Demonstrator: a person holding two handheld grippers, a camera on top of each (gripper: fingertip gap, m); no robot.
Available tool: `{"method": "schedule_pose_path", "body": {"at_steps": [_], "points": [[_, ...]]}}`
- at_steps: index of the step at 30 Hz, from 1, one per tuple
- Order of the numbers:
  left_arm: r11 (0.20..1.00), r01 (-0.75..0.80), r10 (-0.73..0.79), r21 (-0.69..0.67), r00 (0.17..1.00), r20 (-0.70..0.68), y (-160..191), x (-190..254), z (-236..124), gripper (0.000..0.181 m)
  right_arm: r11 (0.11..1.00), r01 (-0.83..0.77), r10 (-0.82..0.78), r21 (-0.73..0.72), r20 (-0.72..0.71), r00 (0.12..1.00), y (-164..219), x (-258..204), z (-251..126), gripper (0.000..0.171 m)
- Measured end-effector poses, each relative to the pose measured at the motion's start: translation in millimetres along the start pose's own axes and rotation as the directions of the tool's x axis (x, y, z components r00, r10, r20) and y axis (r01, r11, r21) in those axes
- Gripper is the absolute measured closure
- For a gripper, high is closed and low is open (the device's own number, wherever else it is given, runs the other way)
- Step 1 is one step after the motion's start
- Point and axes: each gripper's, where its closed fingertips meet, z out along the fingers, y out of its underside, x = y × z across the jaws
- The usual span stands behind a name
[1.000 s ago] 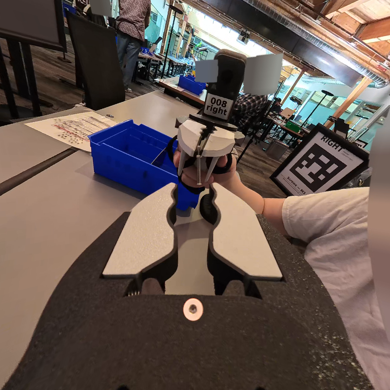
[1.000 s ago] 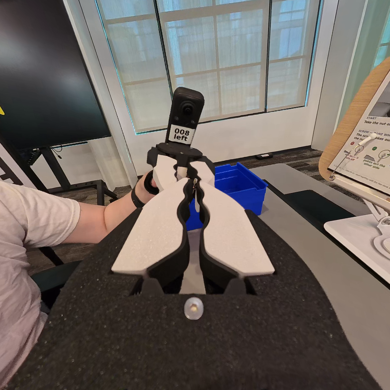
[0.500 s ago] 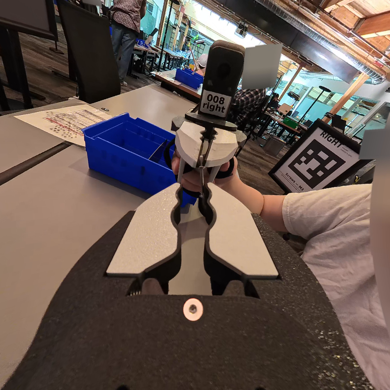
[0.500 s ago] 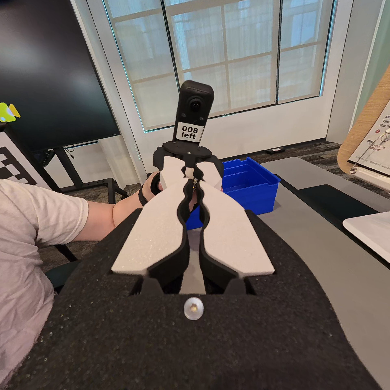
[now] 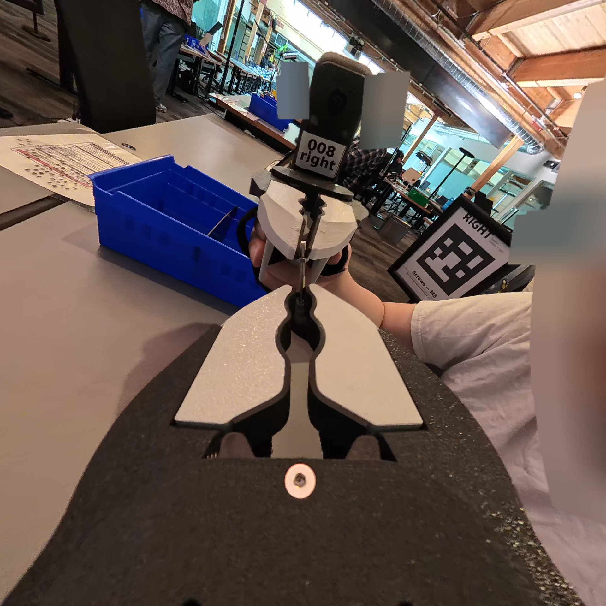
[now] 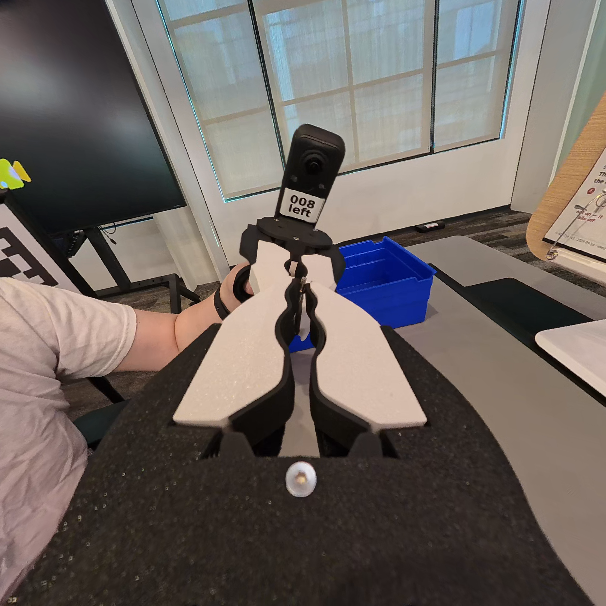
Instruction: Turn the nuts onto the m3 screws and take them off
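Observation:
A thin metal m3 screw (image 5: 302,262) stands almost upright between the two grippers, which face each other above the grey table (image 5: 65,311). My right gripper (image 6: 300,288) is shut on the screw (image 6: 304,281), whose top pokes out above its tips. My left gripper (image 5: 300,291) has its tips closed around the screw's lower end. A nut is too small or hidden to make out. The right gripper also shows in the left wrist view (image 5: 303,249), and the left gripper in the right wrist view (image 6: 296,262).
A blue bin (image 5: 157,223) stands on the table just behind the grippers; it also shows in the right wrist view (image 6: 387,288). A paper sheet with small parts (image 5: 59,157) lies far left. A framed code sign (image 5: 455,259), an instruction board (image 6: 583,210) and a white stand base (image 6: 577,347) stand nearby. My two grippers' fingertips are within a few centimetres of each other.
My left gripper went from open and apart from the screw to closed around its lower end. The two grippers moved closer together. The right gripper kept its hold.

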Motion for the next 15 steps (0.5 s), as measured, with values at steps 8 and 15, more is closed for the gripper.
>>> {"method": "schedule_pose_path", "body": {"at_steps": [8, 15], "points": [[1.000, -0.016, 0.016, -0.001, 1.000, 0.013, -0.1, -1.8, -0.9, 0.179, 1.000, -0.004, 0.004, -0.004, -0.009, 1.000, 2.2, 2.7, 0.8, 0.168], [1.000, 0.012, -0.012, 0.007, 1.000, 0.007, 1.3, -4.0, 1.7, 0.178, 1.000, -0.019, 0.019, 0.002, -0.010, 1.000, 2.5, 4.4, 0.5, 0.168]]}}
